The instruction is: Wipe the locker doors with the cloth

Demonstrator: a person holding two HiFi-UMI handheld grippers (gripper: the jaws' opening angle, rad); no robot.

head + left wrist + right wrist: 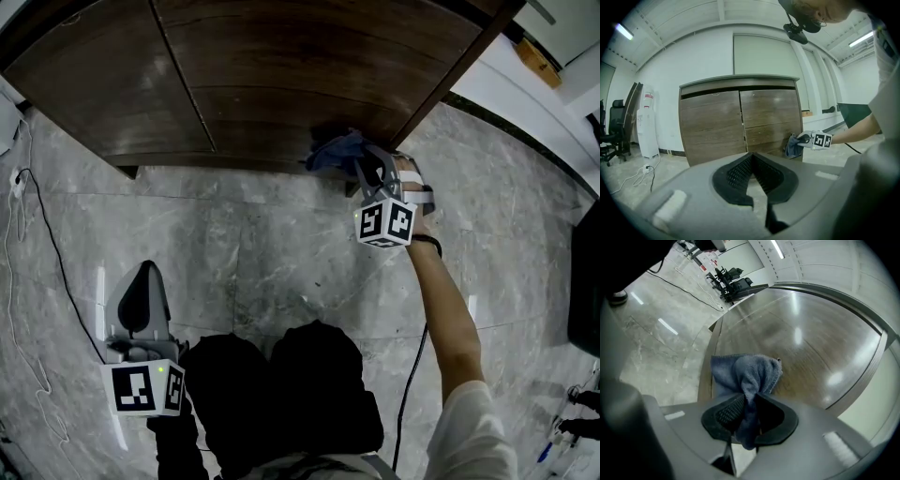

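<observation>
Marble floor [262, 244] | R tongs [361, 164] clamp cloth [333, 150] on locker door [300, 66] | L tongs [145, 279] closed, empty

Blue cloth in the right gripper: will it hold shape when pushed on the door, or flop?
Probably floppy: the cloth bunches in soft folds beyond the right gripper, a tail hanging through the jaws. Likely light, since one pinch carries it all. Its fuzzy pile may drag on the locker door, so pushing could bunch it further.
</observation>
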